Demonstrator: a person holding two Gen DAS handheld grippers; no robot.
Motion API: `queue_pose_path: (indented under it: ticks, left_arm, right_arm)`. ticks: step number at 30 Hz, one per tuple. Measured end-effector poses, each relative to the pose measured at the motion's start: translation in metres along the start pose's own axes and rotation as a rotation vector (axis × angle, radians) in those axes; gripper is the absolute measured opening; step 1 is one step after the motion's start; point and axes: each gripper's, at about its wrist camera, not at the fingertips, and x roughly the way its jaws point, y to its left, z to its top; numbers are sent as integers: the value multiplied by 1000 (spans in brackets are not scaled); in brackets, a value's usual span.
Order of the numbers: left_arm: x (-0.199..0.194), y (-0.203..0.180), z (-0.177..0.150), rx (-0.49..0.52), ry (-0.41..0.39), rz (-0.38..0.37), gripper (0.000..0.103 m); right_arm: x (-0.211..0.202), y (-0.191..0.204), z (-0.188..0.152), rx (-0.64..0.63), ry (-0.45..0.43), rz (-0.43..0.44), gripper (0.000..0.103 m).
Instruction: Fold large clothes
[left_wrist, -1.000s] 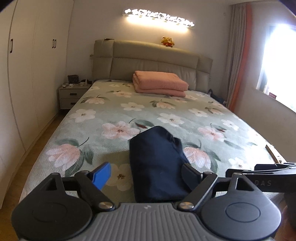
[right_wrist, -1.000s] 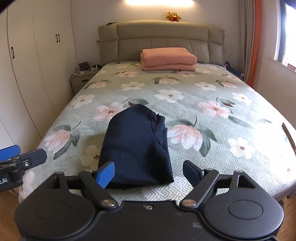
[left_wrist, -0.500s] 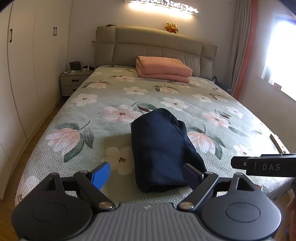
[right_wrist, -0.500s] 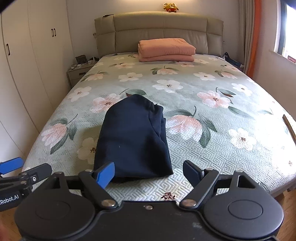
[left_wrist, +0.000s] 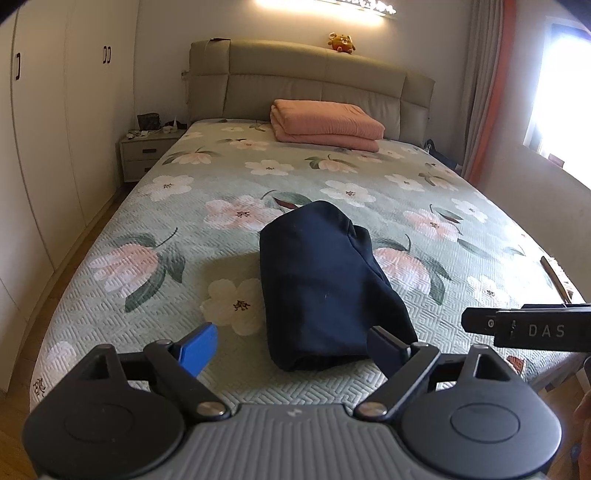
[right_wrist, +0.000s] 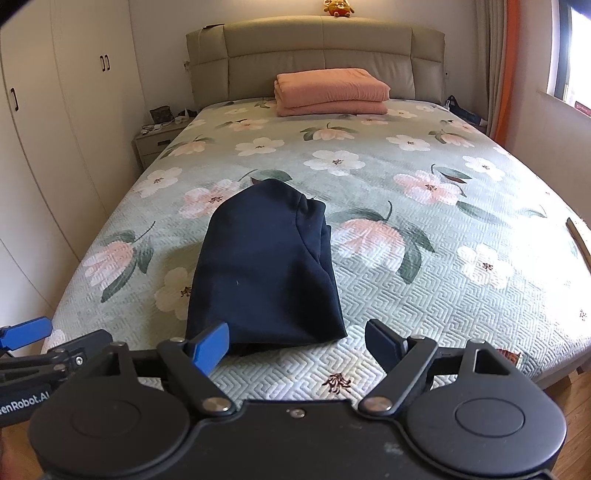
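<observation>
Garment (right_wrist: 264, 266), folded navy, lies on the bed (right_wrist: 443, 280) just ahead of your right claw (right_wrist: 297, 345), long axis running away from you; both claws gape wide, the left claw (left_wrist: 291, 350) equally near.

folded garment (left_wrist: 325, 288) on bed (left_wrist: 424, 192), blanket (left_wrist: 325, 123) behind

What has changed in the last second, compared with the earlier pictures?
Both tools, left and right, open and empty, have tilted downward: the bed and lamp sit higher in view. Nothing was taken or let go. The folded navy garment and the pink blanket stayed in place.
</observation>
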Motion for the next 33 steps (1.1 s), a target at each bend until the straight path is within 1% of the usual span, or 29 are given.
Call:
queue_pose_path:
  ticks: [3,33]
  left_arm:
    - [-1,-1,0,1,3,-5,90]
    - [-1,-7,-2,39,12,44,92]
  right_arm:
    - [1,-1,0,6,7,-8,96]
    - [-2,-1,-6,1,19,11,96]
